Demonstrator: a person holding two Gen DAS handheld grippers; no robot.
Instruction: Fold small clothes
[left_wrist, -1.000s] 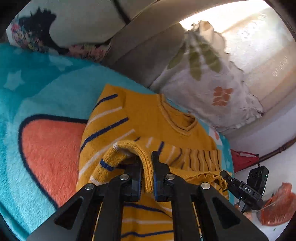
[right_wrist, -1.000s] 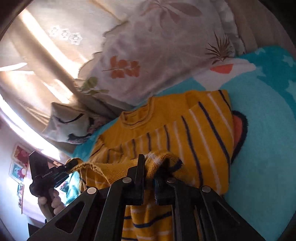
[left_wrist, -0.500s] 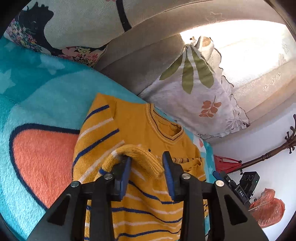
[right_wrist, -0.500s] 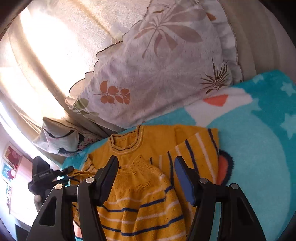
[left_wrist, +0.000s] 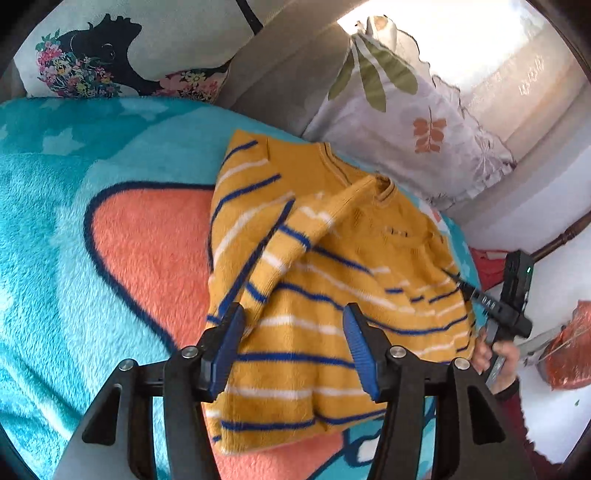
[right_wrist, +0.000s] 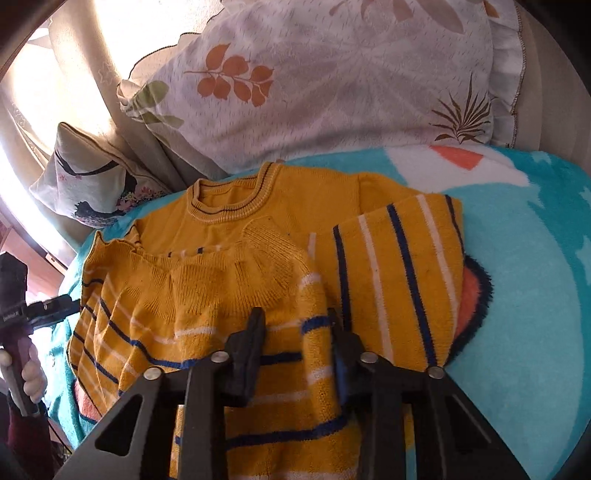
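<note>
A small yellow knitted sweater (left_wrist: 332, 288) with blue and white stripes lies on a teal and orange fleece blanket (left_wrist: 92, 240). Its lower part is folded up over the chest, with the hem near the collar (right_wrist: 229, 199). One sleeve (right_wrist: 399, 280) is folded across the body. My left gripper (left_wrist: 291, 343) is open and empty, just above the folded sweater. My right gripper (right_wrist: 295, 343) is open, its jaws on either side of a raised fold of the sweater (right_wrist: 236, 302), not clamped on it. The right gripper also shows at the right edge of the left wrist view (left_wrist: 495, 310).
A white pillow with leaf print (right_wrist: 332, 85) lies behind the sweater. A cushion with a black figure and flowers (left_wrist: 110, 55) lies at the back left. A beige headboard (left_wrist: 280, 74) and a bright curtained window (left_wrist: 480, 48) are behind. A red item (left_wrist: 569, 347) lies off the bed's right edge.
Both grippers held the sweater's hem a second ago. They opened, let it drop folded over the chest, and have drawn back from it.
</note>
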